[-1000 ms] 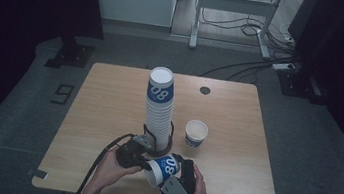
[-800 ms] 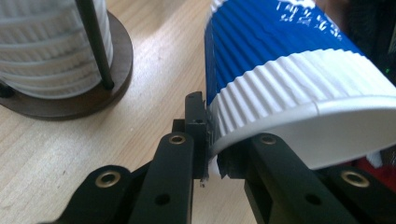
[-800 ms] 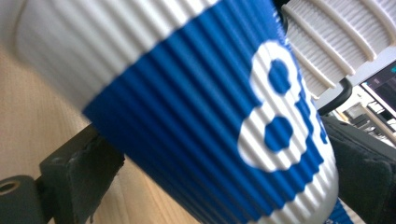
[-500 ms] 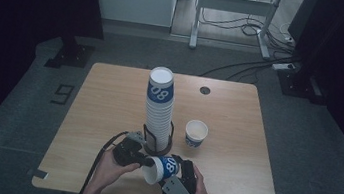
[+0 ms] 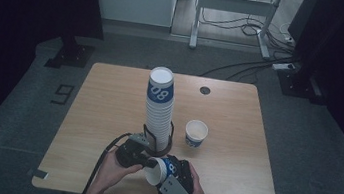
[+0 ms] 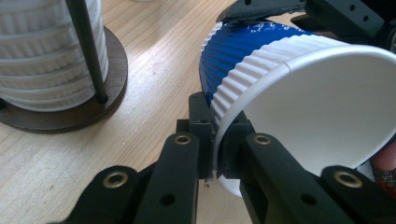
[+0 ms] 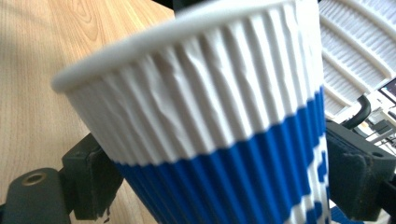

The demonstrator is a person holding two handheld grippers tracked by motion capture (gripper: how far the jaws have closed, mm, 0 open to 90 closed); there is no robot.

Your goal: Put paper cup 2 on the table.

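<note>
Paper cup (image 5: 158,168), ribbed white with a blue band, lies tipped on its side at the lower middle of the high view, held above the wooden table (image 5: 107,113) between both tools. Left gripper (image 6: 215,140) pinches the cup's rim wall tight, one jaw inside and one outside. Right gripper (image 7: 219,186) clasps the blue body from either side, its jaws having just been closing around it. Just above, in the frame's centre, rises the tall cup stack (image 5: 158,110) in its holder; a single upright cup (image 5: 196,133) stands to its right.
</note>
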